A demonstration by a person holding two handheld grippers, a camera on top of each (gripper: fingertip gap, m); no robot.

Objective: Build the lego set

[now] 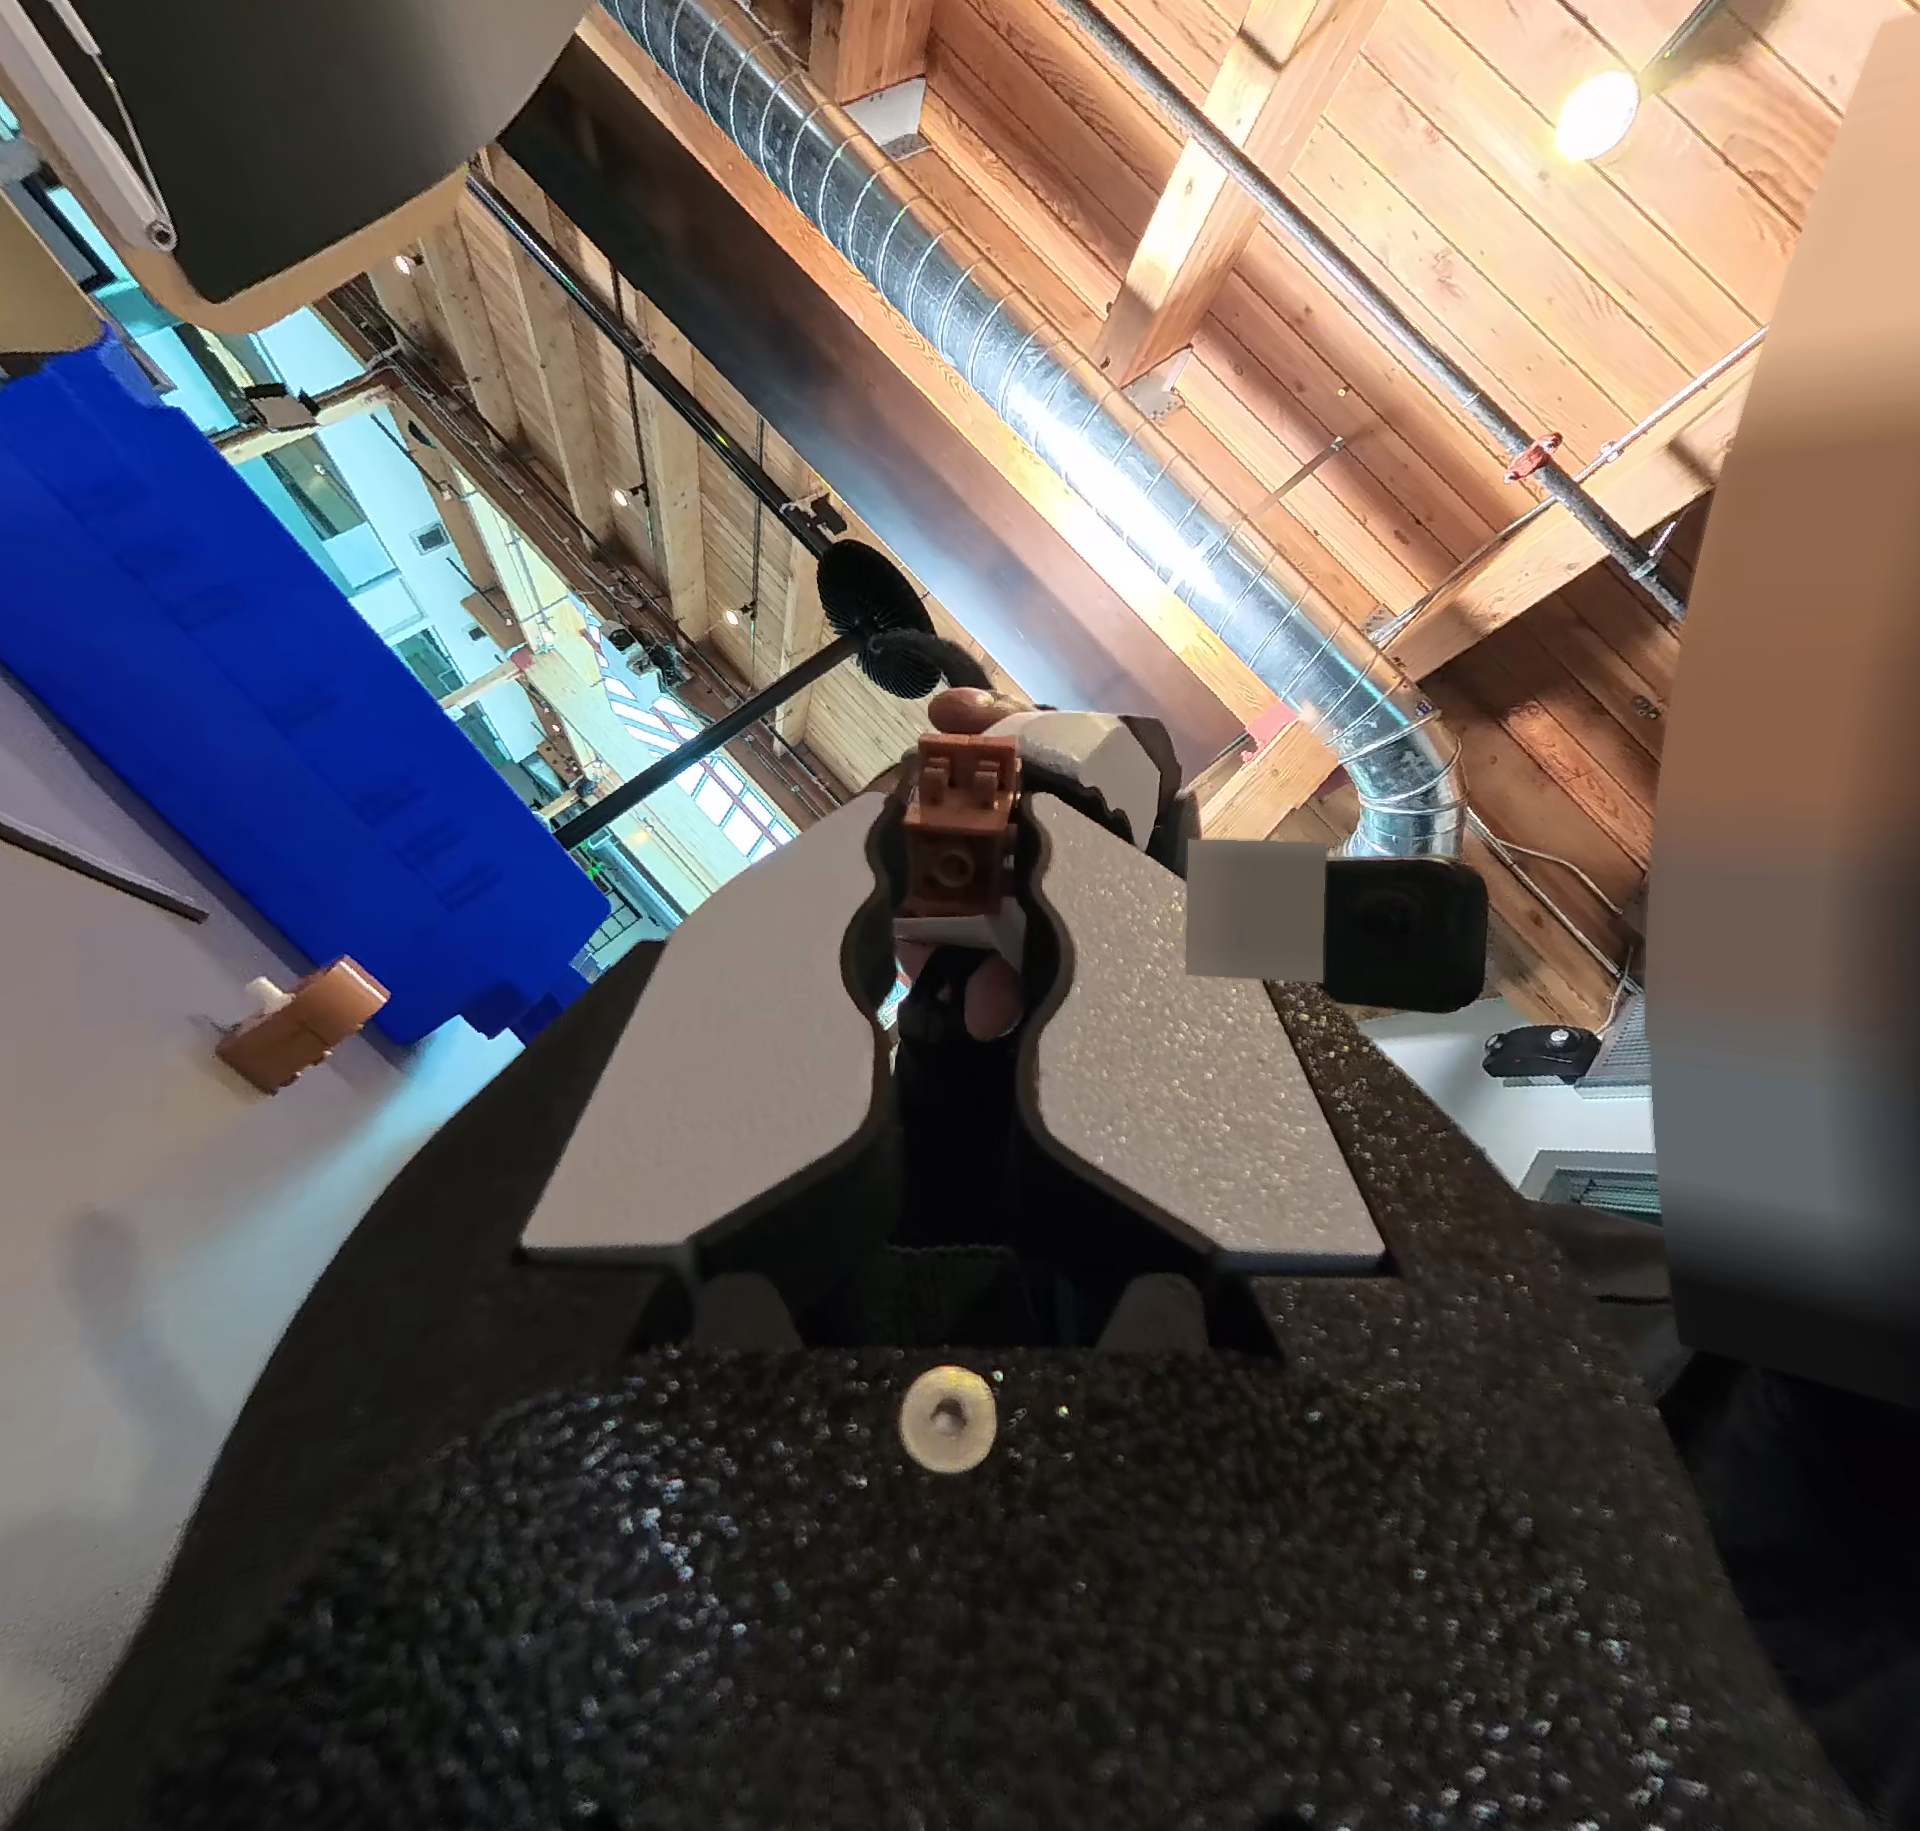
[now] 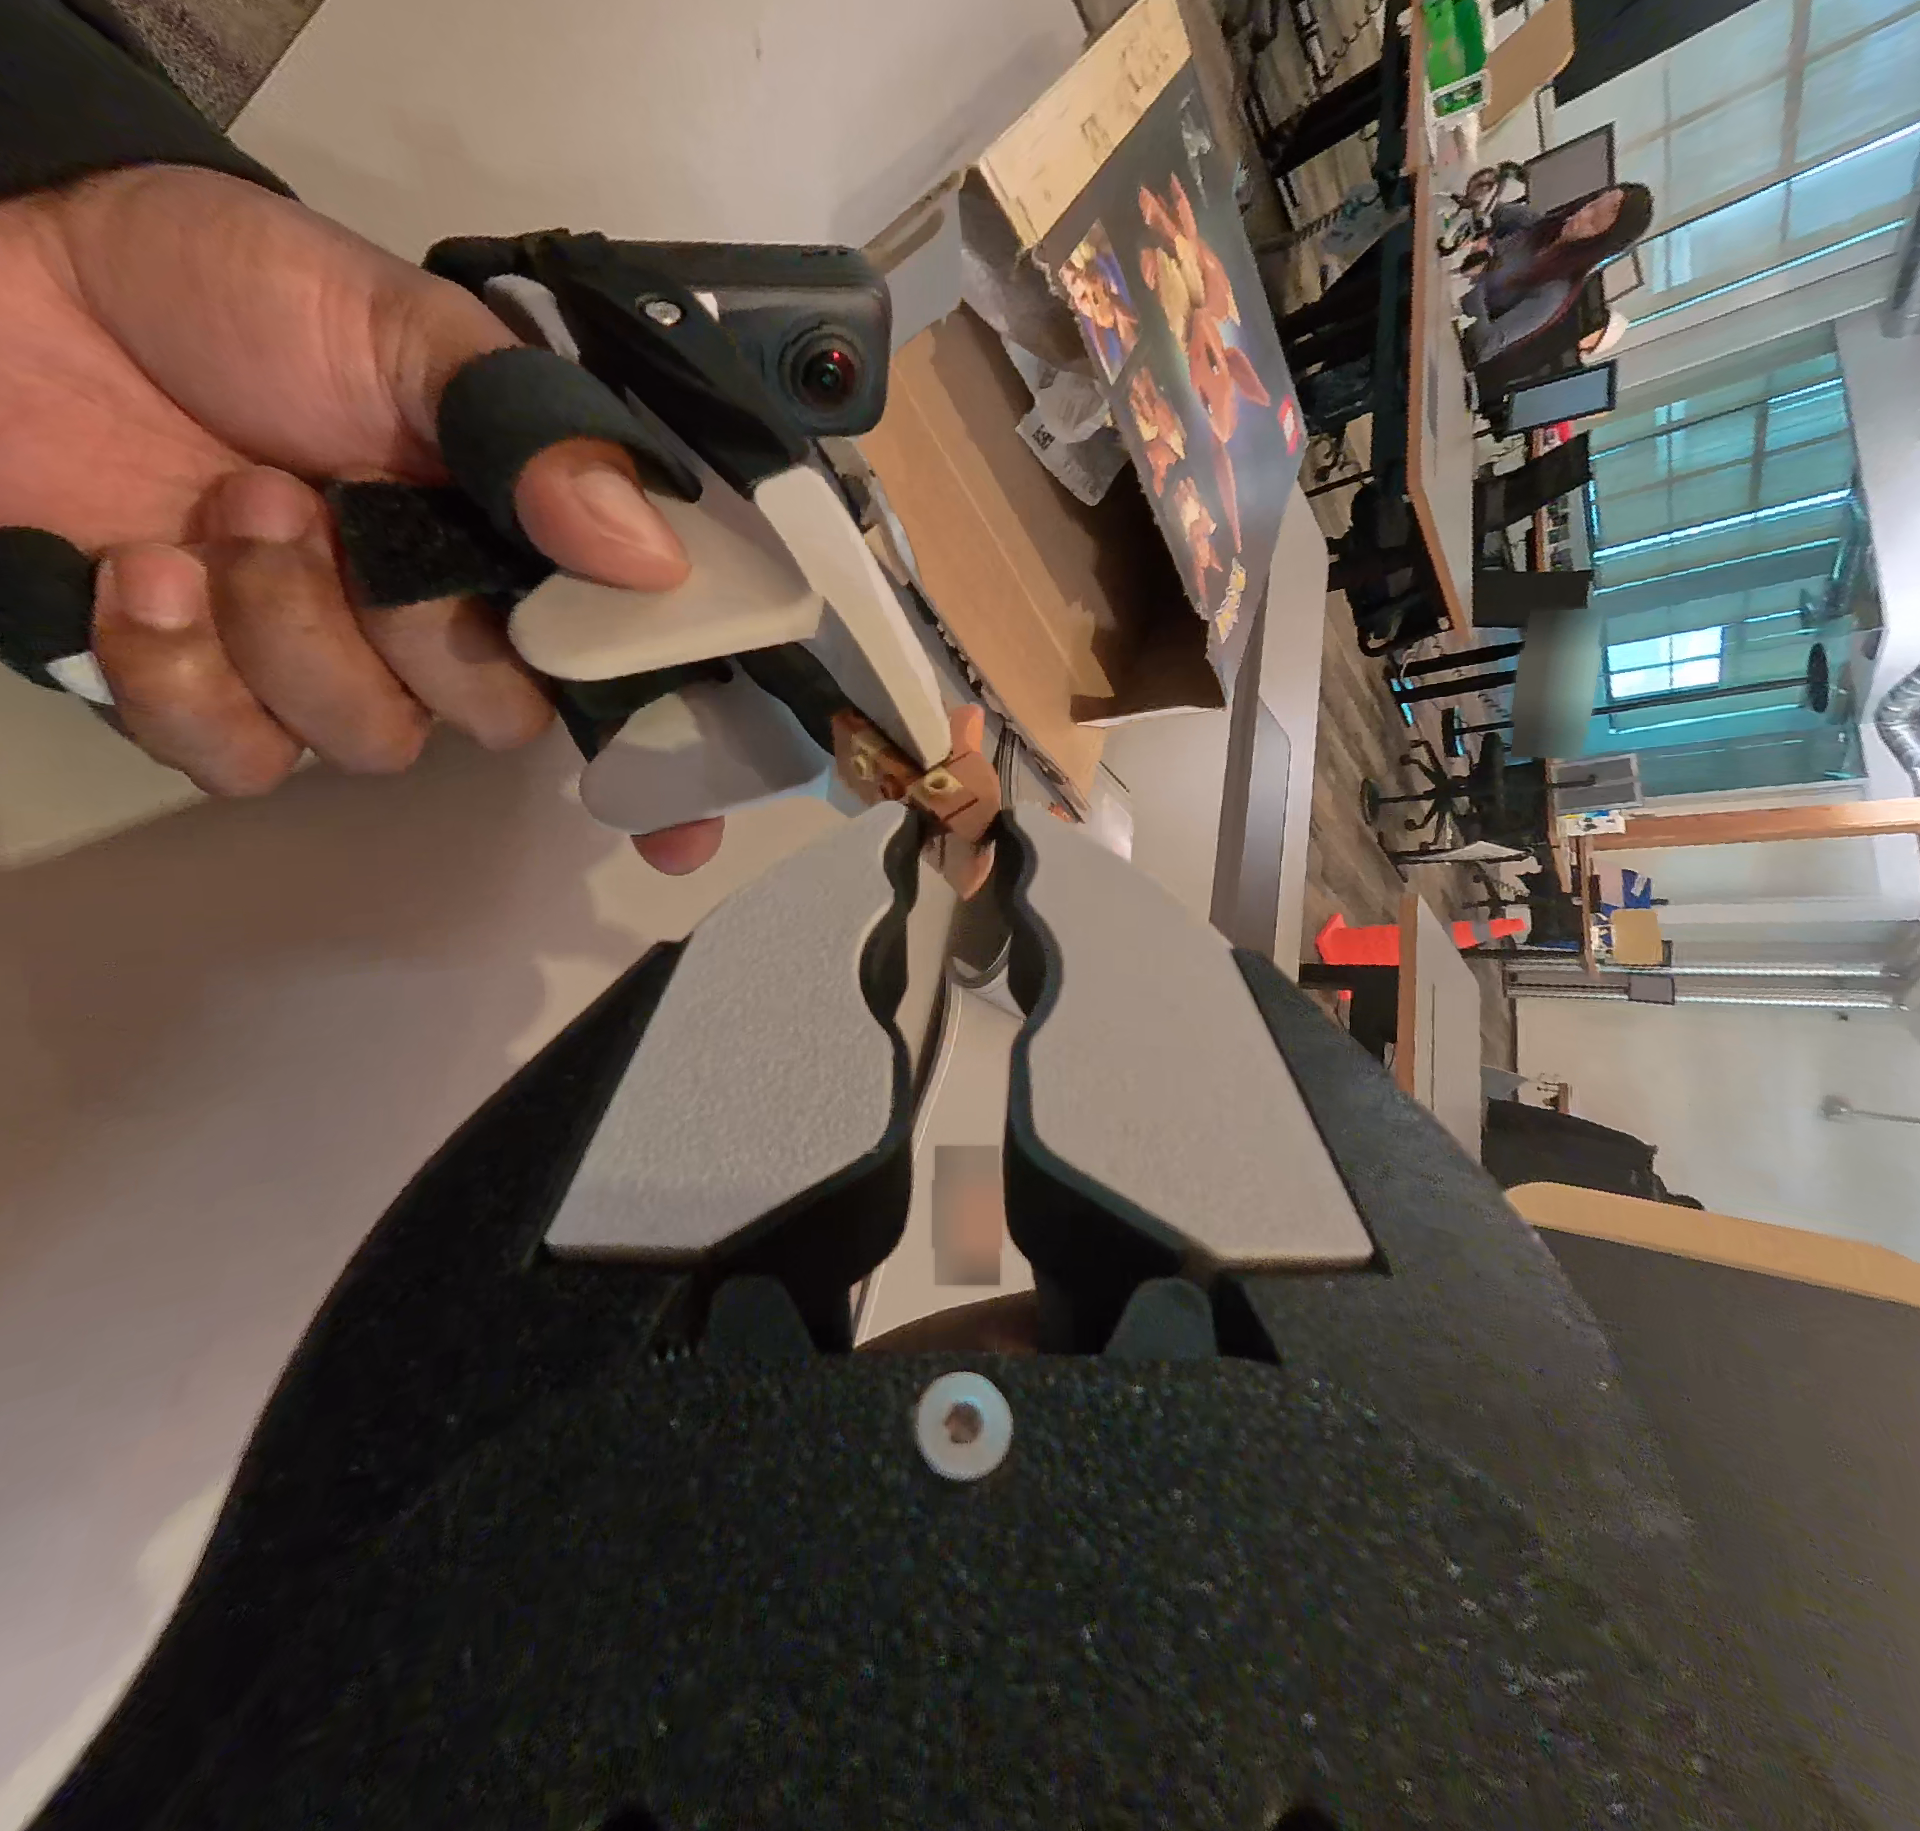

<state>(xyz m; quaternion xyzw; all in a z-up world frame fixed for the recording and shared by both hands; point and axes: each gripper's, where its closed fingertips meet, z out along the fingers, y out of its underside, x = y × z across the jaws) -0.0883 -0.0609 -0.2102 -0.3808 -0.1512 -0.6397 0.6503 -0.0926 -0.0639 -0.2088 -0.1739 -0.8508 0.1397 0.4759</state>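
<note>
Both my grippers meet on one little brown brick assembly (image 1: 954,851). My left gripper (image 1: 951,877) is clamped on its studded block, while my right gripper (image 2: 961,846) pinches the lighter tan piece (image 2: 971,794) joined to it, long axis pointing away from my right fingertips.
</note>
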